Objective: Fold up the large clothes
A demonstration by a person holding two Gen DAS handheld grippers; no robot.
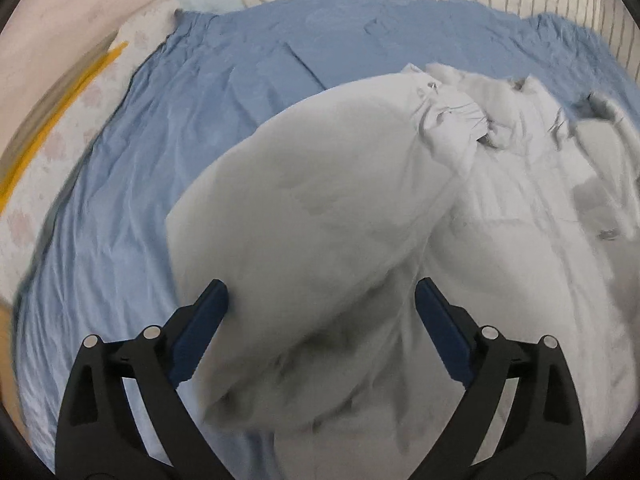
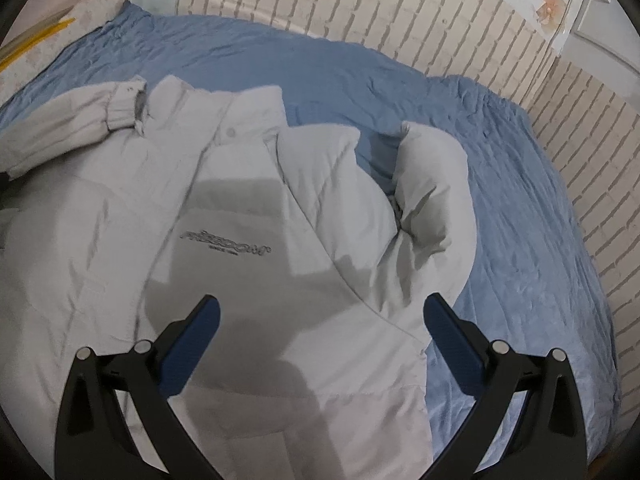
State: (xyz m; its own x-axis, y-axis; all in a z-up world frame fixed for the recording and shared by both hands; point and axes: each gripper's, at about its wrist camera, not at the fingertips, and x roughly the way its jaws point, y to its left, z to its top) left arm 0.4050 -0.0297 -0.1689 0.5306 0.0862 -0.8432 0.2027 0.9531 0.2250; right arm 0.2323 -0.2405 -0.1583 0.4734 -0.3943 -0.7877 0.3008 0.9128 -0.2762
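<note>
The jacket (image 2: 224, 208) lies front-up on the bed (image 2: 520, 216), on a blue sheet, with a brick-pattern wall behind. Its left sleeve (image 1: 304, 220) is folded across the chest, cuff (image 1: 452, 120) near the collar.

The left claw (image 1: 320, 292) is released: its blue pads stand wide apart on either side of the sleeve without pressing it. The sleeve looks just laid down, so the step in hand is probably settling this first fold. To do it well, lift the claw straight off so the puffy fabric is not dragged back, and check that the sleeve lies flat along the body rather than humped. A padded sleeve tends to spring up, so a light press along its length may help.

The right claw (image 2: 320, 308) is also released, hovering over the lower front of the jacket and gripping nothing. The right sleeve (image 2: 432, 200) is bunched and curled beside the body, partly on the sheet; it likely goes next, taken near the cuff and brought across to mirror the first.

The jacket is pale grey, quilted and thick, with a smooth matte shell, a gathered elastic cuff, a snap at the collar and a small printed logo (image 2: 226, 244) on the chest. The sheet is thin and creased.
</note>
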